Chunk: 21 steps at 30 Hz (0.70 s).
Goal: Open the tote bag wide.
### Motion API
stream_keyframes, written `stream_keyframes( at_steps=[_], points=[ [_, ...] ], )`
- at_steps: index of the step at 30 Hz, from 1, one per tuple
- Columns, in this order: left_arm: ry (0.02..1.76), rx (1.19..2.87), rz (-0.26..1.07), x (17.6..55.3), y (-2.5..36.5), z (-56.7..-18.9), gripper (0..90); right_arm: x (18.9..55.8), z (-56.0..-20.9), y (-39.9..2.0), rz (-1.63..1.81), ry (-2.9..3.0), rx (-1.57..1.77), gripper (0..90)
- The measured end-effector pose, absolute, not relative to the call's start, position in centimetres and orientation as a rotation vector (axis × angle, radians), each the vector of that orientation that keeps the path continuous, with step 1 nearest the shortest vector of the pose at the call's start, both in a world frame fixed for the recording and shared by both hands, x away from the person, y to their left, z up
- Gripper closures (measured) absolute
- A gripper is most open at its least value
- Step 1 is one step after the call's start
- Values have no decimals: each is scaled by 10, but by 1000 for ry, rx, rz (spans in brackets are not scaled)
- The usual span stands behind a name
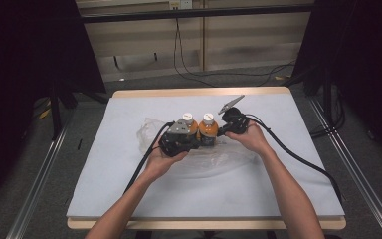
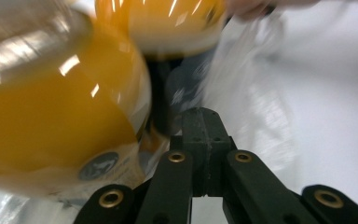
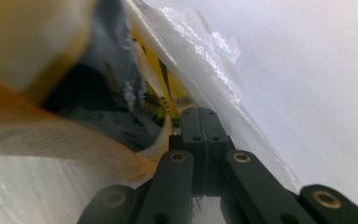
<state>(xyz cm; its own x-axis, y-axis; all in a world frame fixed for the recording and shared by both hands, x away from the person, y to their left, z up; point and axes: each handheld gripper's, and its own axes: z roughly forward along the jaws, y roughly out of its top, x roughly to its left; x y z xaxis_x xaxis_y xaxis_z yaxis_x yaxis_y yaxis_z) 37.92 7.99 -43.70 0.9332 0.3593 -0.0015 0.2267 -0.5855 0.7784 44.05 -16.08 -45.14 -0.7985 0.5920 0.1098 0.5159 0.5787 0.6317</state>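
Fingers [image 2: 200,140] of the left gripper [image 1: 175,141] pressed together, nothing between them; same for the right gripper [image 1: 225,130], fingers [image 3: 199,140] shut beside the clear plastic bag [image 1: 151,130]. Two orange bottles [image 1: 199,128] upright mid-table, touching, on the crinkled bag, left gripper at the left one, right gripper at the right one. Best done slowly: spread the pads before closing in, grip low on the body, keep both upright, avoid snagging the film

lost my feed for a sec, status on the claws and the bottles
Left claw and right claw both shut, flanking the pair. Two orange bottles upright, side by side on the clear plastic bag. Bag film bunched by the right claw tips.
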Motion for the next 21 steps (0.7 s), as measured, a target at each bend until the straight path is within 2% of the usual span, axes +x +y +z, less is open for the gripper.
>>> stream_keyframes(
  at_steps=[11, 21],
  points=[
    [426, 2366, 207, 373, 62, -470, 900, 453, -472, -150, 925, 2728, 1038, 900],
    [413, 2380, 152, 367, 65, -477, 900, 460, -474, -149, 955, 2695, 1076, 900]
  ],
)
